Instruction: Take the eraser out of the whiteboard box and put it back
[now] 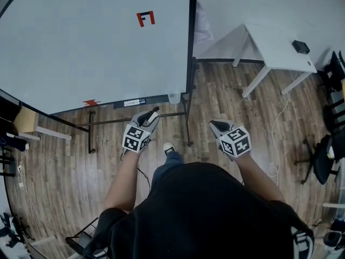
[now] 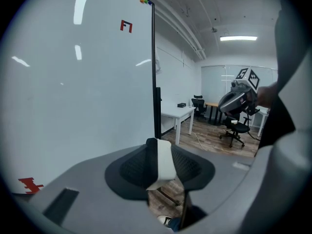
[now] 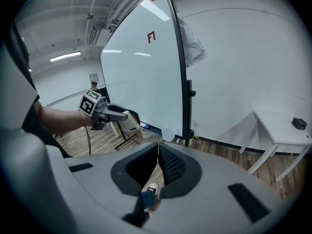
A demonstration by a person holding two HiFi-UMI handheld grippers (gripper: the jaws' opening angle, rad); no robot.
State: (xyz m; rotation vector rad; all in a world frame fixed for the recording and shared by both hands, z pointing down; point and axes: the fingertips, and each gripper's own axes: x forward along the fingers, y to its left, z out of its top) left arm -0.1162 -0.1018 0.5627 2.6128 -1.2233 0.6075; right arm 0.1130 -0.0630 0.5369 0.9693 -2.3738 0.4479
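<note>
The whiteboard [image 1: 91,47] fills the upper left, with its tray [image 1: 145,100] along the bottom edge. A translucent whiteboard box [image 1: 173,97] sits at the tray's right end, also seen as a pale box [image 3: 163,135] by the frame post. My left gripper [image 1: 154,112] hangs just below the tray, left of the box. It is shut on the eraser [image 2: 165,162], a white block with a dark face, between its jaws [image 2: 158,155]. My right gripper [image 1: 215,124] is held lower right of the box, shut with nothing in it [image 3: 158,152].
The board's stand legs [image 1: 135,118] cross the wooden floor under the tray. A white table [image 1: 280,50] with a small black object [image 1: 301,46] stands at the right. Office chairs [image 1: 329,150] line the right edge, and a cable [image 1: 277,128] lies on the floor. A wooden box [image 1: 26,120] sits far left.
</note>
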